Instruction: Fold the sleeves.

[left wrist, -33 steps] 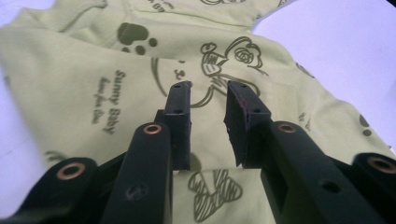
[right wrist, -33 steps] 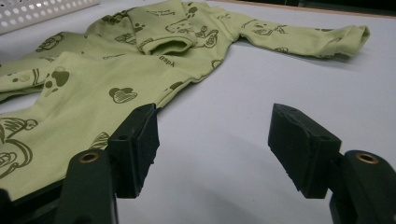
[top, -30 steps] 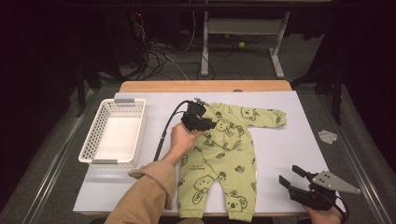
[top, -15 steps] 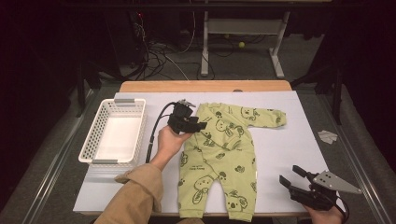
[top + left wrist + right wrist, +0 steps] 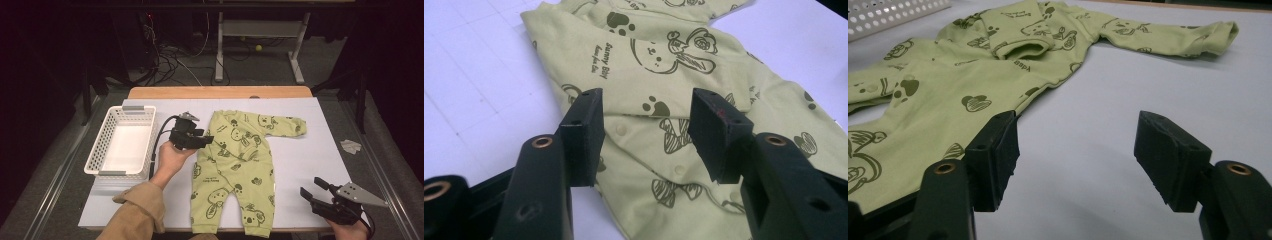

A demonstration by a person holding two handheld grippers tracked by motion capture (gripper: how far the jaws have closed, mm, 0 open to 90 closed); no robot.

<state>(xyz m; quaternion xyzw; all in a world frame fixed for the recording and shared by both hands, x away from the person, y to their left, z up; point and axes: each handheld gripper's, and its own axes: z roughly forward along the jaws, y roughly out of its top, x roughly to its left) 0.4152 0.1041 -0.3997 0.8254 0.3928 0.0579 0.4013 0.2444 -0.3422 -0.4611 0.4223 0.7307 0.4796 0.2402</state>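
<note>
High view, left tongs (image 5: 207, 138) just opening beside green romper (image 5: 235, 170), nothing gripped, right tongs (image 5: 311, 190) open

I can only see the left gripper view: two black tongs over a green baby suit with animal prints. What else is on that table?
Observer: A white basket stands to the left of the baby suit. Your left tongs, which have just been opening with nothing between them, are in between.
Operator: Where is the other hand?
Observer: The right tongs are open and hold nothing. They are at the near right corner of the table, beside the suit's leg.
Operator: Are both sleeves tucked in?
Observer: No, one sleeve lies stretched out to the right.
</note>
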